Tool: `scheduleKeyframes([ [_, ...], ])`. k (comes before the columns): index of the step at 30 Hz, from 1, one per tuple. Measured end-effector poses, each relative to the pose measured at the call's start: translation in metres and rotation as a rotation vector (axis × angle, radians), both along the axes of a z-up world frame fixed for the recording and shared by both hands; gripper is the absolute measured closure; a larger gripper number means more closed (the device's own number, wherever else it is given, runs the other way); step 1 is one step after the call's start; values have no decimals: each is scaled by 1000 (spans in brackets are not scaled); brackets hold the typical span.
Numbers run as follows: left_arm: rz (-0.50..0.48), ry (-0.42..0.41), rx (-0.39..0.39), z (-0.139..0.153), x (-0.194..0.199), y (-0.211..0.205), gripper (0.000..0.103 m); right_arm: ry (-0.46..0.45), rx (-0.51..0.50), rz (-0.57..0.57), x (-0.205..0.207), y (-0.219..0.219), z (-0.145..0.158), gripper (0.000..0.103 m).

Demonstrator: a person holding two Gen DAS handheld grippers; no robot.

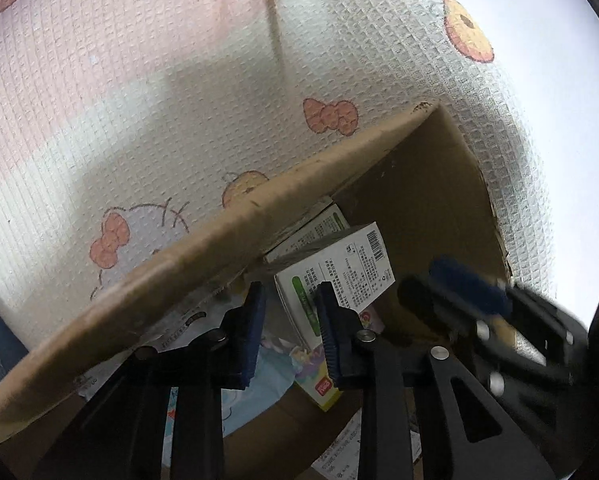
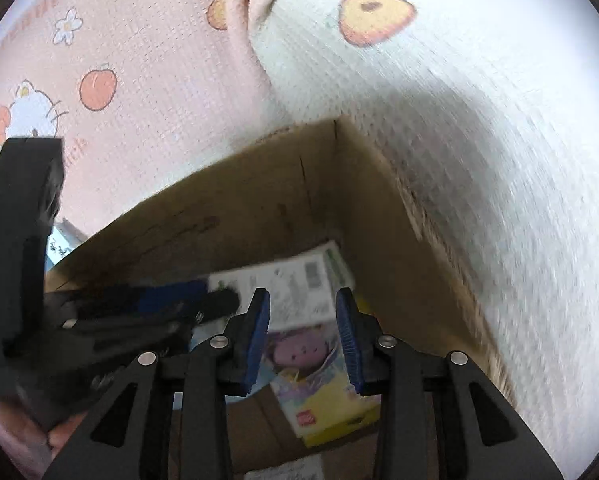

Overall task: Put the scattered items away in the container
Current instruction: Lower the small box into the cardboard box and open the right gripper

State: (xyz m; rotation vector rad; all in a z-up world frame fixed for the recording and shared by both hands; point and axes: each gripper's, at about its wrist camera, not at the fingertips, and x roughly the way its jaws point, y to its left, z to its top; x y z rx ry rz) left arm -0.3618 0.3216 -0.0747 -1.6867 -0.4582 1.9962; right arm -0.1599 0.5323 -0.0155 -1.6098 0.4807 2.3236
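Though blurred, brown cardboard box (image 2: 259,208), apparently several cartons (image 2: 291,288) inside.

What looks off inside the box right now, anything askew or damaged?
The white carton with the barcode is tilted, propped on another white carton rather than lying flat. The cardboard box has a frayed, scuffed right rim. Nothing looks spilled. Both the left claw and right claw hang empty above the contents.

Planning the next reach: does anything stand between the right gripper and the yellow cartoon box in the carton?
Nothing visible does. The yellow cartoon box lies in the carton straight below the right gripper, whose jaws are open. The left gripper reaches into the carton too, but off to the side.
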Motion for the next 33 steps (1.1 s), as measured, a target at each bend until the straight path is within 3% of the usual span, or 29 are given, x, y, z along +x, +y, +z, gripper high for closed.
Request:
scheduleKeyframes([
  [11, 31, -52, 106, -16, 0, 4, 73, -73, -7, 60, 0, -19, -30, 72],
  [14, 30, -47, 103, -15, 0, 6, 74, -82, -52, 43, -1, -12, -32, 72],
  [23, 19, -47, 107, -10, 14, 0, 74, -138, 79, -1, -4, 8, -28, 72],
  [33, 3, -45, 110, -7, 16, -7, 74, -183, 78, -5, 0, 14, -36, 72],
])
